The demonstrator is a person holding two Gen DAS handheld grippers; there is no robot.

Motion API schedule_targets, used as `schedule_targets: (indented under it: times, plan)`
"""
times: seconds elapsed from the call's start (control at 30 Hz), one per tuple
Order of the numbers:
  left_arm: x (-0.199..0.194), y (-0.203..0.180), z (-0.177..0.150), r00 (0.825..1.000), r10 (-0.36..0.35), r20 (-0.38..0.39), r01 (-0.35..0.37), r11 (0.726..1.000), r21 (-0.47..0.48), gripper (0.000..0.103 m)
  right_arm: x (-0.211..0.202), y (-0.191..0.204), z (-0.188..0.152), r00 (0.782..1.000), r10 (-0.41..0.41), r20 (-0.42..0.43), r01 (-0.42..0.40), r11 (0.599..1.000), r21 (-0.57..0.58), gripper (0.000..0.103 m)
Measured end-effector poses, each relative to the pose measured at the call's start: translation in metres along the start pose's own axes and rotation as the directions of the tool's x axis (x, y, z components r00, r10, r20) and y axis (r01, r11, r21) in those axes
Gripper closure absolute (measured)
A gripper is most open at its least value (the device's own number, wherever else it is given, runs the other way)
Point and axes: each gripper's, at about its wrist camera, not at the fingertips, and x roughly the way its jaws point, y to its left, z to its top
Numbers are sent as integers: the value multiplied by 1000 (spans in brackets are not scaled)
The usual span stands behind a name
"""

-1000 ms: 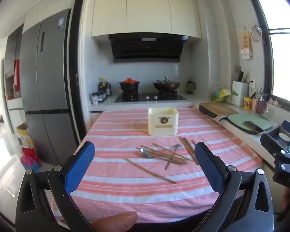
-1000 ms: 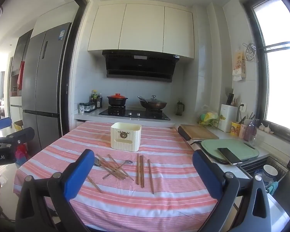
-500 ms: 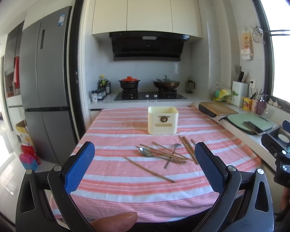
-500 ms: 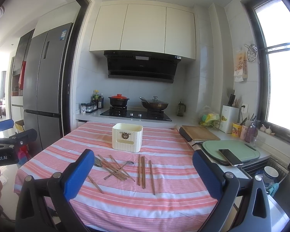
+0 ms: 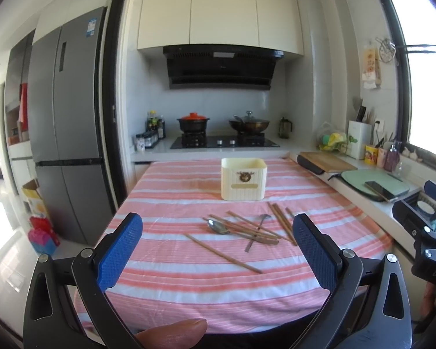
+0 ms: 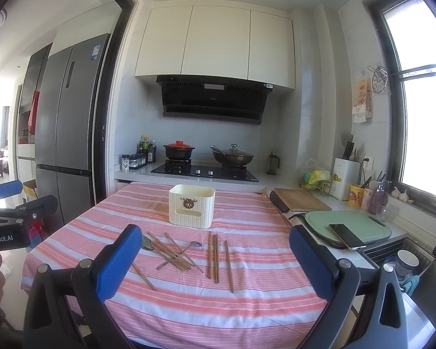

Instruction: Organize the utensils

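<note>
I am looking down a kitchen, and a table (image 5: pixel 165 285) under a pink striped cloth is filling the space ahead of both tools. A cream holder box (image 6: pixel 192 206) is standing upright toward the far end of it, and I am placing everything from that box. On the near side of the box the utensils are lying flat on the cloth: a crossed heap of chopsticks (image 6: pixel 174 251) with two spoons (image 5: pixel 218 227) mixed in, sitting near and to the left of the box, and a tidier row of three chopsticks (image 6: pixel 216 257) straight in front of it, their long axes pointing at the box. I am holding the left gripper (image 5: pixel 218 250) and the right gripper (image 6: pixel 212 264) spread wide and empty, well short of the utensils. I am judging the right one better lined up with the straight row, the left one with the heap.
</note>
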Motion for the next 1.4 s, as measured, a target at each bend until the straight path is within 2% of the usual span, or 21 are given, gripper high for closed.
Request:
schedule_targets:
  times: [1.4]
  plan:
    - [1,-3,-1,1000,-2,-4,2,1000,0,0,1,1,-2,1000,2,-7,-2,1000,-6,0]
